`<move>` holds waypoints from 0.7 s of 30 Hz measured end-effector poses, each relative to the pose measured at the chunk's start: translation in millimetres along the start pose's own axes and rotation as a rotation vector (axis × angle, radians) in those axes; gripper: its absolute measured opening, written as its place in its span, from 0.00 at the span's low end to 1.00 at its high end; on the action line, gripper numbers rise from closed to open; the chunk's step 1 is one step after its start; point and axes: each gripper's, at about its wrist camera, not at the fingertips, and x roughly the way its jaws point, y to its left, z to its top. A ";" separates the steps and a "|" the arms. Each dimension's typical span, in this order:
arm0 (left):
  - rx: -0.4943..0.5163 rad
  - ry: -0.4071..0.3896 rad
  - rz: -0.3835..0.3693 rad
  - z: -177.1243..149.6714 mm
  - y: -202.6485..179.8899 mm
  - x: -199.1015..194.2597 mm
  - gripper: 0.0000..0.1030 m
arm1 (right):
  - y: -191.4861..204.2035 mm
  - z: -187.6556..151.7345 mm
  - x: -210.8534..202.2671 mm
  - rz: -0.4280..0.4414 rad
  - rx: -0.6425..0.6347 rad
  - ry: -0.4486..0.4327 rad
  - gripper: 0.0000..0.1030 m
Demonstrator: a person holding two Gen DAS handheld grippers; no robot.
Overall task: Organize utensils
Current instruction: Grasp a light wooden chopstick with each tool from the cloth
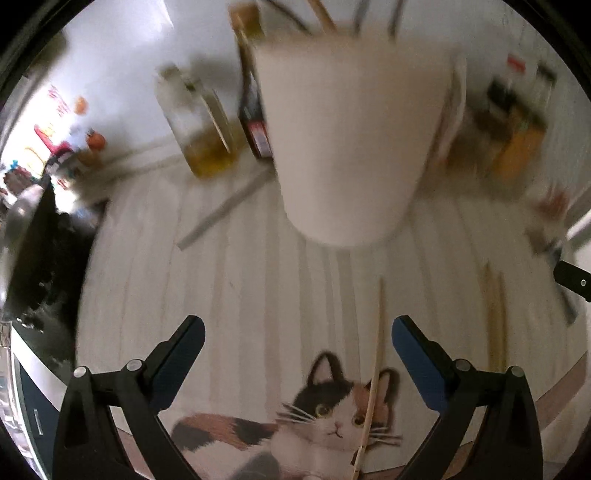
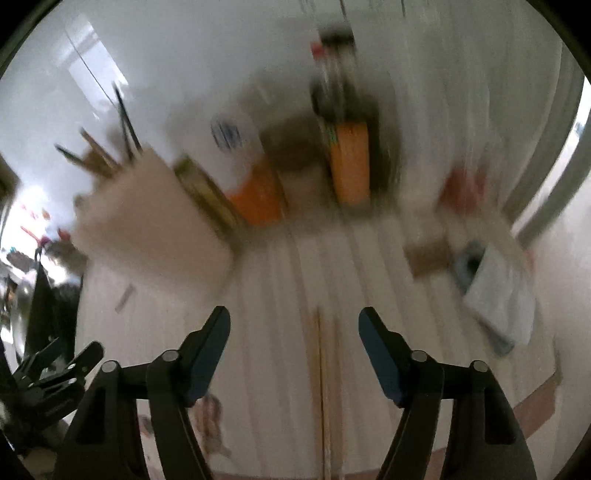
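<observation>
So both claws empty, spread wide: left claw (image 1: 297, 332), right claw (image 2: 294, 323). Chopstick (image 1: 377, 362) at 6 o'clock from holder (image 1: 351, 140); probably light, stiff, rolls. Pinch mid-length.

Motion blur smears the bottles (image 2: 349, 166) behind the holder (image 2: 151, 218) in the right view, labels unreadable. The left view's top edge cuts off the utensils (image 1: 325, 14). Its lower edge crops the cat print (image 1: 325, 424).
</observation>
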 end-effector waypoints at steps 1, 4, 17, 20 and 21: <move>0.010 0.033 -0.004 -4.4 -6.5 13.3 1.00 | -4.4 -3.4 9.6 -0.001 0.005 0.027 0.50; 0.042 0.102 -0.026 -14.5 -21.9 41.4 0.88 | -23.3 -16.4 42.4 -0.001 0.038 0.109 0.36; 0.122 0.129 -0.057 -23.2 -60.8 75.3 0.13 | -48.5 -32.6 104.0 -0.047 0.075 0.206 0.27; 0.106 0.133 -0.057 -25.3 -53.2 74.5 0.06 | -36.4 -33.5 106.9 -0.087 0.000 0.199 0.26; 0.092 0.140 -0.059 -26.8 -47.9 74.1 0.06 | -33.1 -34.3 107.0 -0.108 -0.021 0.203 0.25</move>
